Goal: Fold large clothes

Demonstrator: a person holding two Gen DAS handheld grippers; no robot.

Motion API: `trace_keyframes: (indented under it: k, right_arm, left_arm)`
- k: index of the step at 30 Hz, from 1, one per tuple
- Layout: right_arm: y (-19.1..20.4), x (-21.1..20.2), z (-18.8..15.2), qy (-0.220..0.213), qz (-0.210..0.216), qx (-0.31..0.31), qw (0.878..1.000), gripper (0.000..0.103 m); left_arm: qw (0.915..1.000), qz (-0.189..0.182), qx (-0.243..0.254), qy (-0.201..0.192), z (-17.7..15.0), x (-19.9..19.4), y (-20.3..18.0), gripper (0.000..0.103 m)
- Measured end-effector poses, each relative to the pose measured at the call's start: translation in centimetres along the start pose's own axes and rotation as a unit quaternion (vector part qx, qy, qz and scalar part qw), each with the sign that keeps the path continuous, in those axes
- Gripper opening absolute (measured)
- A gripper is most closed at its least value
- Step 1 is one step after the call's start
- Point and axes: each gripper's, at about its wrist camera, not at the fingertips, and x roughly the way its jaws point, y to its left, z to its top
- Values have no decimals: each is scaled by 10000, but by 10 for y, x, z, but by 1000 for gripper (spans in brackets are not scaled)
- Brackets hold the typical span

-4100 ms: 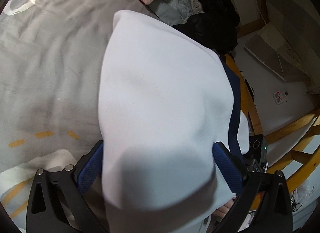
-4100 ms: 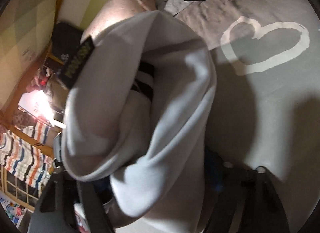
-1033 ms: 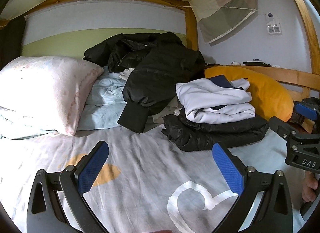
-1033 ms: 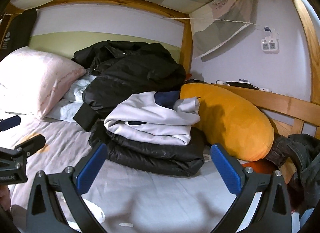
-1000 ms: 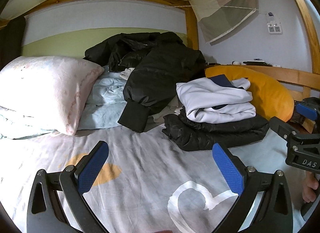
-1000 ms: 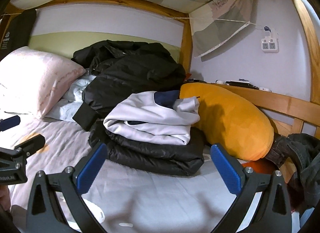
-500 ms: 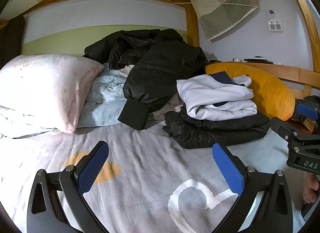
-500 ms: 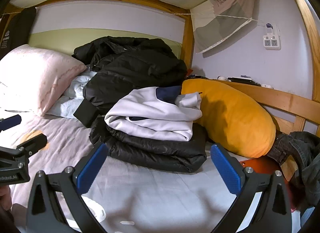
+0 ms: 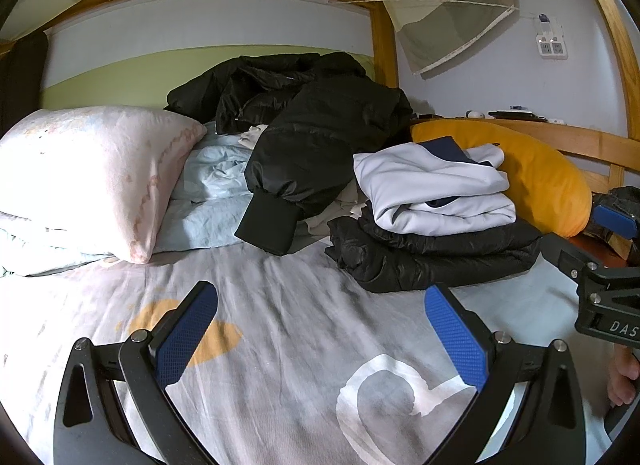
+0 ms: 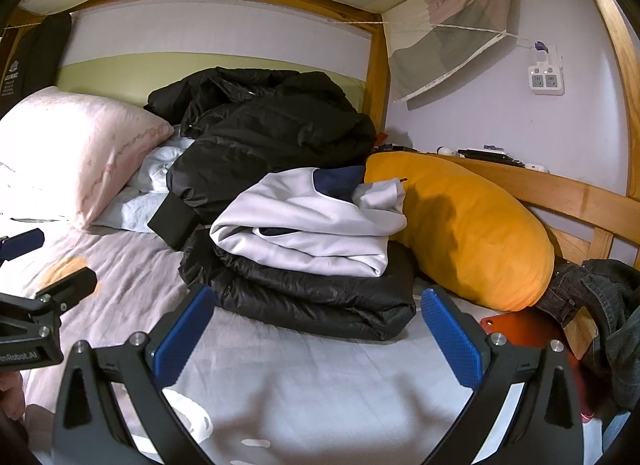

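Left tool (image 9: 320,341) and right tool (image 10: 316,339) level above bedsheet (image 9: 300,337), both spread wide, seemingly empty, facing folded white top (image 10: 316,233)

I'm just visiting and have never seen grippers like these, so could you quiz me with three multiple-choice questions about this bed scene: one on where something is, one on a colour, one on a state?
1. Where does the folded white garment lie?
A. On top of the folded black jacket
B. On the pink pillow
C. Inside the right gripper

2. What colour is the long cushion beside that stack?
A. Green
B. Orange-yellow
C. Red

3. How do the left gripper and right gripper stand?
A. Both shut on cloth
B. One open, one shut
C. Both open and holding nothing

Answers:
1. A, as the white garment sits directly on the black jacket in both views.
2. B, as the cushion shows orange-yellow against the wooden bed rail.
3. C, as each pair of blue pads stands wide apart over the bedsheet with nothing between.
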Motion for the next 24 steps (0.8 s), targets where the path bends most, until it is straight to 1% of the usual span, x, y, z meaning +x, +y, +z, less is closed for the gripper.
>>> trace_keyframes:
  k: [10, 17, 24]
  right_arm:
    - [0, 1, 0, 17, 15, -1, 10000, 103]
    - [0, 3, -1, 23, 30, -22, 10000, 103]
    - [1, 3, -1, 52, 71, -11, 10000, 103]
  left_arm:
    - [10000, -32, -11, 65, -2, 1, 1, 103]
    - [9999, 25, -37, 146, -2, 3, 3, 103]
    - [9999, 29, -28, 146, -2, 3, 3, 103]
